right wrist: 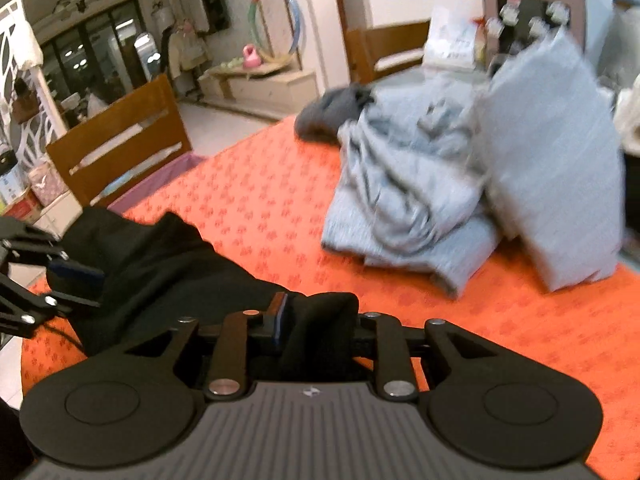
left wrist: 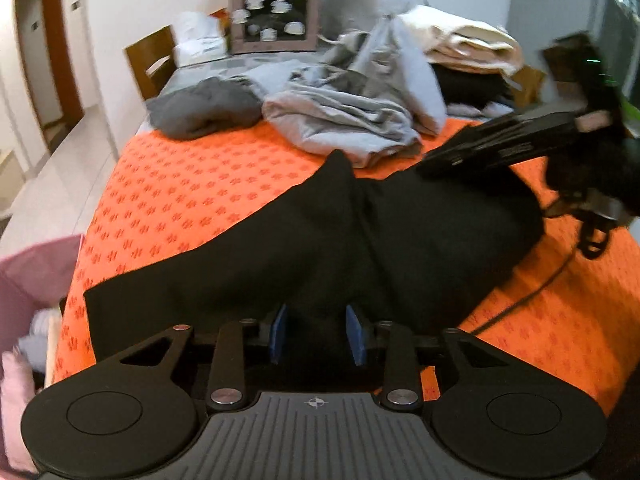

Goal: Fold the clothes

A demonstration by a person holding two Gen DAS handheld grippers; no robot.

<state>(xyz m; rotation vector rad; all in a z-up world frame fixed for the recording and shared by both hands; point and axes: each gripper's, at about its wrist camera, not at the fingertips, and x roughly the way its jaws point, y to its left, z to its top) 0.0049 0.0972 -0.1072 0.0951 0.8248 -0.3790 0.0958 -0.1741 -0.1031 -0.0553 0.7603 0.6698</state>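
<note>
Across the orange patterned bedspread lay the black garment, stretched out between my two grippers. My left gripper had its blue pads a fair way apart, with black fabric bunched in the gap. Honestly I couldn't tell whether the pads were pinching anything or just sitting over the cloth, since black on black hid the edges. My right gripper was easier to read: a fold of the same black garment stood up between its fingers and looked clamped, though only the left blue pad showed and the other was buried behind the cloth.

From the left wrist camera, my right gripper came in from the far right, its tip down on the far end of the garment, badly blurred. A thin black cable trailed over the bedspread under it.

Further back sat a rumpled pile of light grey clothes, a dark grey bundle, and a cream folded stack, all smeared by motion. A pink basket was cut off at the left edge, so its contents were hard to make out. A wooden chair stood beside the bed.
</note>
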